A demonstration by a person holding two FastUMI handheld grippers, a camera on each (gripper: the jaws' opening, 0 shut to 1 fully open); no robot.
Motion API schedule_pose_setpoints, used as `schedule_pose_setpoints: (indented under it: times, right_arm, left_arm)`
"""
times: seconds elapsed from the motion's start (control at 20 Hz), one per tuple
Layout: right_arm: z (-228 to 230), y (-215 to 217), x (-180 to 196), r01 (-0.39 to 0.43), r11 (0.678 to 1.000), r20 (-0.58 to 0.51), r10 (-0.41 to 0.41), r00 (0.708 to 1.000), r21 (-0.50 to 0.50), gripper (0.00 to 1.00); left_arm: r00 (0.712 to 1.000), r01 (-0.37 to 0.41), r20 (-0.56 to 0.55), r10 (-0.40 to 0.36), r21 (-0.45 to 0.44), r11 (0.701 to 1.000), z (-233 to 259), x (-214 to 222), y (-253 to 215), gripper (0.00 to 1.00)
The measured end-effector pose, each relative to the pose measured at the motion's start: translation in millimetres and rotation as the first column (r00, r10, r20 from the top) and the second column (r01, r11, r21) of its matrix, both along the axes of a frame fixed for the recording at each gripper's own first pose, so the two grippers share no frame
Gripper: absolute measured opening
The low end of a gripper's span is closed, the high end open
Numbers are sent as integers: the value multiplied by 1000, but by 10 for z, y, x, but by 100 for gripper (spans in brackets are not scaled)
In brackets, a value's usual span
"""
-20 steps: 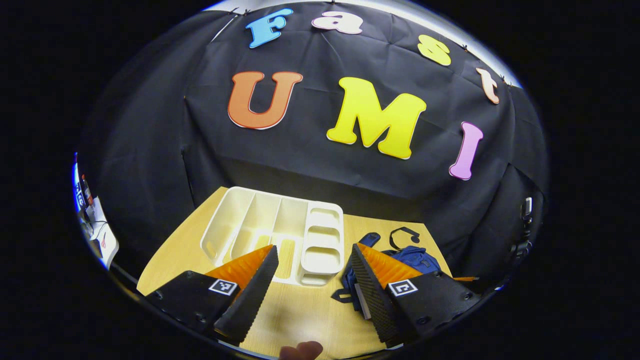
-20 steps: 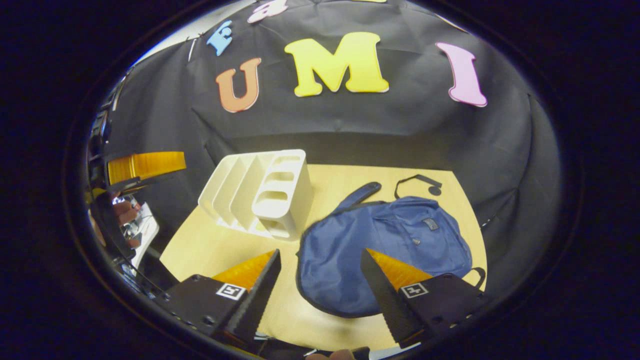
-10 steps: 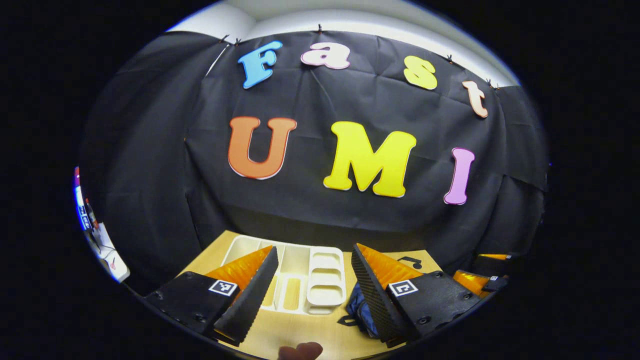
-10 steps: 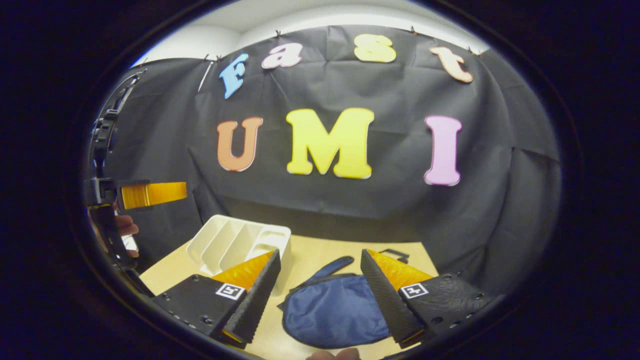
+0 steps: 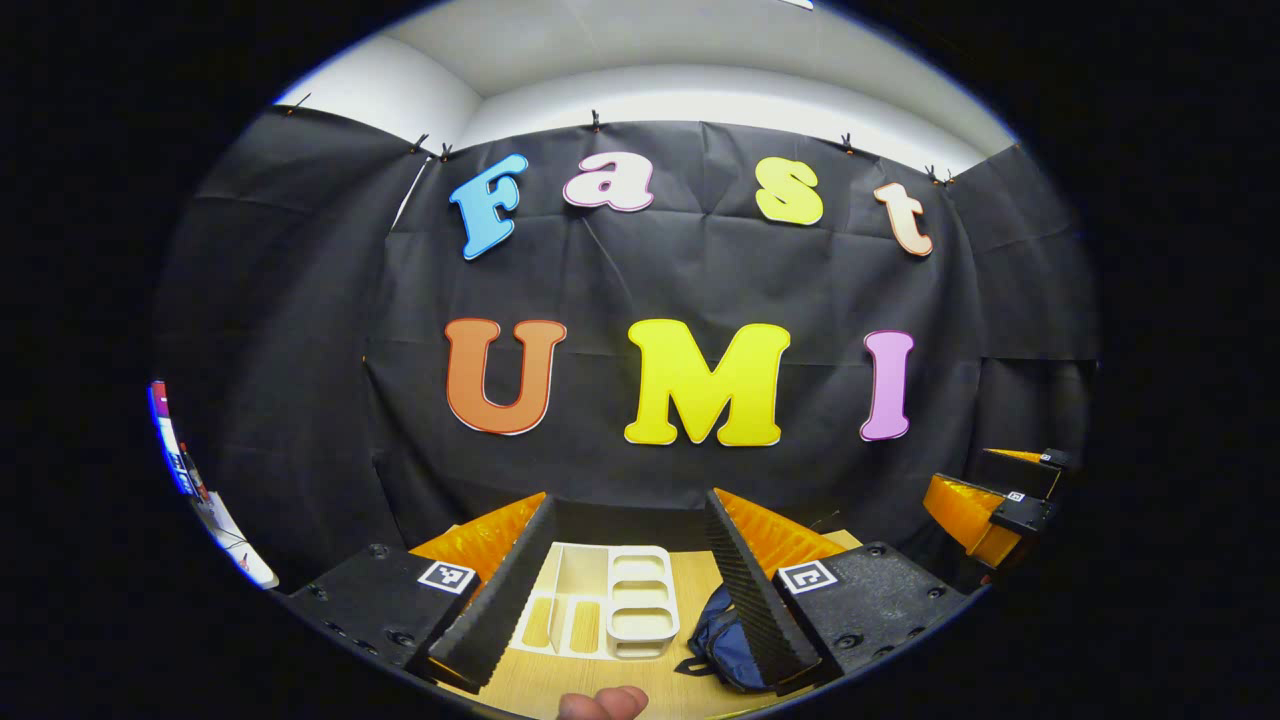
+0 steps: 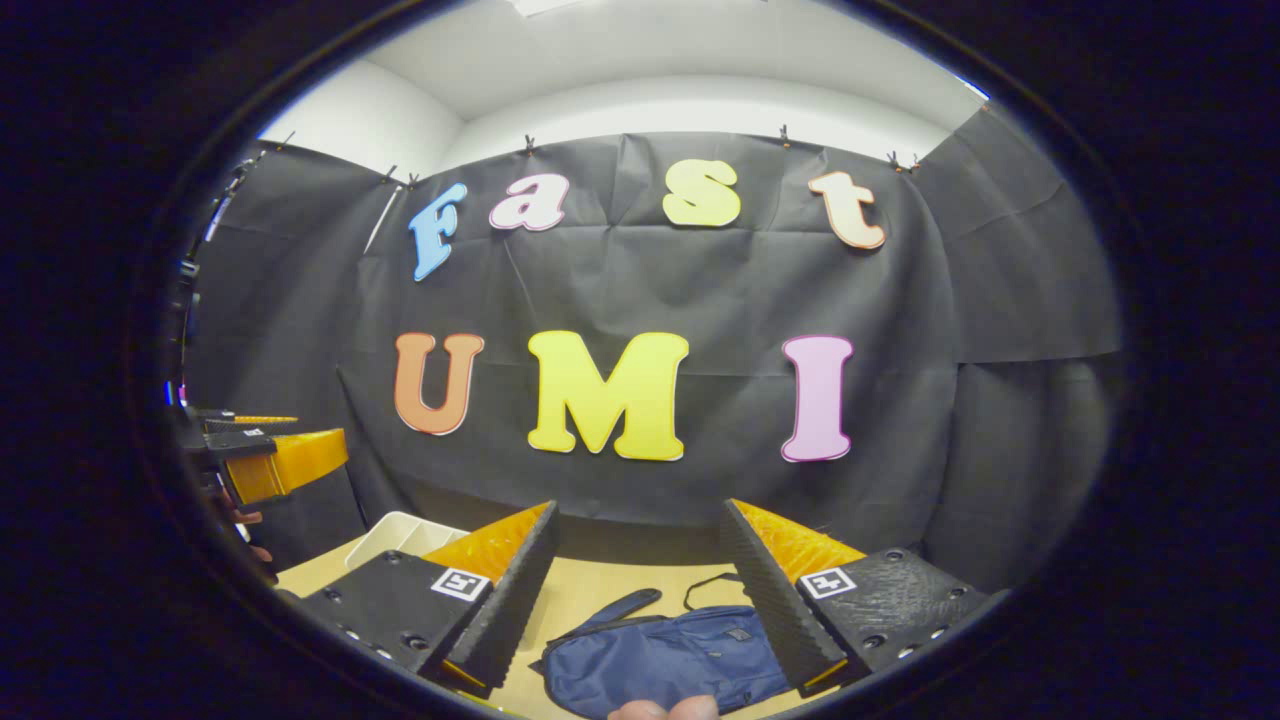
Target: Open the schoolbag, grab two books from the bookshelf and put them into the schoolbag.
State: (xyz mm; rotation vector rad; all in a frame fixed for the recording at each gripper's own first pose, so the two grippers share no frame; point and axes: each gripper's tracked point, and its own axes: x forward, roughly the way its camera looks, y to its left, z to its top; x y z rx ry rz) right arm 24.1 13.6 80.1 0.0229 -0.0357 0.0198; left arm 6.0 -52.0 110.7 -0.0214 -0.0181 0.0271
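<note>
With both the left gripper and right gripper wide-jawed and holding nothing, the white plastic bookshelf, bottom centre, looks bookless and the zipped-looking navy fabric schoolbag, bottom centre, suggests the task is finished.

In the left gripper view, the left gripper is held level, its two fingers spread wide apart with nothing between them. Seen through that gap, a white plastic bookshelf with upright dividers lies on the light wooden surface; its slots look empty of books. Just to the right of it, a dark blue fabric schoolbag lies on the same surface, partly hidden behind the right-hand finger. A fingertip of the holding hand shows at the bottom edge. Far to the right, the right gripper hangs in the air before the black cloth wall, well apart from both things.
</note>
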Motion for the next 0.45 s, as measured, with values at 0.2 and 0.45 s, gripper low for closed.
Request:
schedule_pose_setpoints:
  times: [0.2,0.45]
  right_arm:
    - [-133,-25,-106,8,1000,-28,-7,1000,14,96]
    - [-111,-124,-92,34,999,-28,-33,999,27,96]
  left_arm:
    - [1000,3,-5,-3,-6,1000,-102,-90,-28,94]
    - [1000,2,-3,-2,-14,1000,-89,-80,-8,94]
